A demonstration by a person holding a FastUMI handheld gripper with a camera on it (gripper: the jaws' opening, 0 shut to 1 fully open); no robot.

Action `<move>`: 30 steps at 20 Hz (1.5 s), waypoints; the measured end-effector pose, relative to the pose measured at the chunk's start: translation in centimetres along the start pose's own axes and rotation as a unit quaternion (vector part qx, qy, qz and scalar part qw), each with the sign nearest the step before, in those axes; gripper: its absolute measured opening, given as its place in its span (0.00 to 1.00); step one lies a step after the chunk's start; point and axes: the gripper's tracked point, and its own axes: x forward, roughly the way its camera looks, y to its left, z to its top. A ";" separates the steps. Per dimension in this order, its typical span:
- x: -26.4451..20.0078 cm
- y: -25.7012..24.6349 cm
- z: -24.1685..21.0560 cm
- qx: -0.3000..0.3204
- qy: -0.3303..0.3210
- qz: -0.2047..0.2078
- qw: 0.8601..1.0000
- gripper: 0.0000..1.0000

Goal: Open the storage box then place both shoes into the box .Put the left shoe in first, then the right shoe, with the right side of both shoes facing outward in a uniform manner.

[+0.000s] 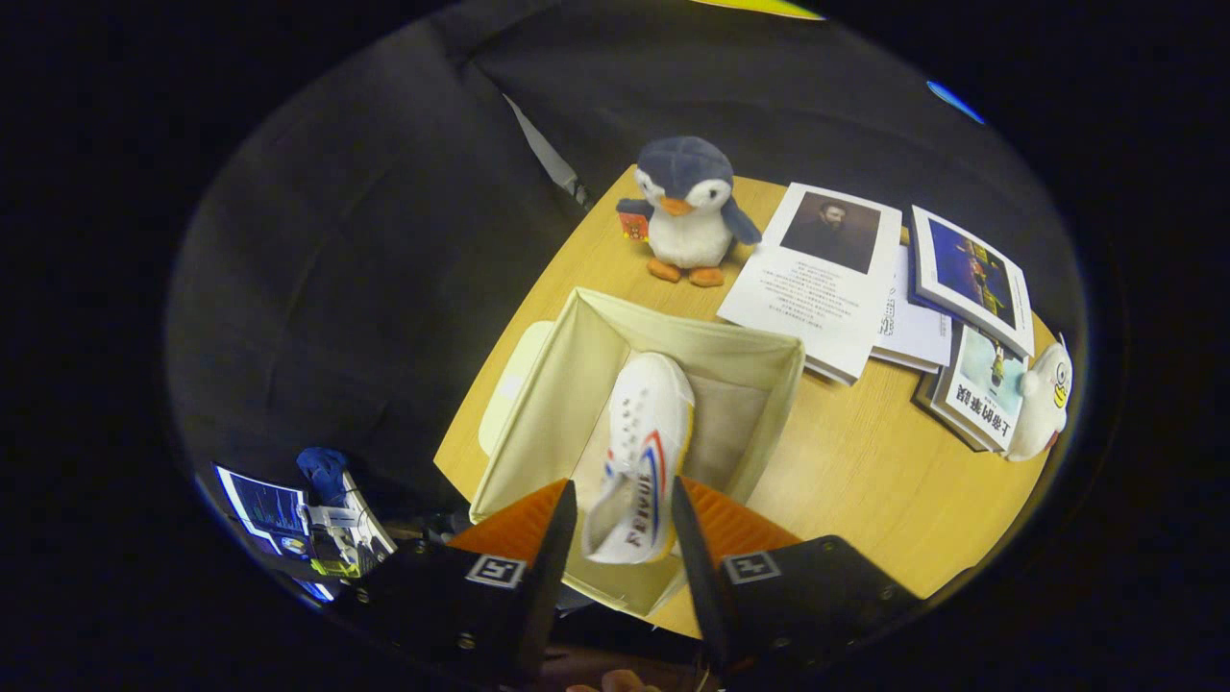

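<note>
The gripper [625,509] sits with its two fingers on either side of the heel end of a white shoe [642,452]. Whether both fingers press on the shoe or merely flank it cannot be told for sure. Each finger's base carries a small square black-and-white marker.

The shoe is a white canvas sneaker with red and blue stripes along its side and red lettering near the heel, too distorted to read with confidence. Its toe points away from the fingers, and it hangs or rests inside the open storage box [567,384], a pale cream fabric box with soft walls, standing on a light wooden table [865,461]. No other item can be made out inside the box. A pale lid [509,384] lies flat on the table, just beside the box's far-left wall.

Beyond the box stands a plush penguin [687,207], blue-grey and white with orange beak and feet, with a small red tag at its wing. To its right lie several books [836,279], some overlapping, one with a portrait and fine print, another with Chinese characters on its cover. A small white plush toy [1043,399] lies against the outermost book.
</note>
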 end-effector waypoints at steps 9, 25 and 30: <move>-8.4 -4.3 2.2 0.013 -0.156 -0.053 0.986 0.96; -31.8 -12.4 -1.1 0.026 -0.530 -0.222 0.818 0.96; -37.3 -12.6 -3.0 0.026 -0.588 -0.255 0.767 0.96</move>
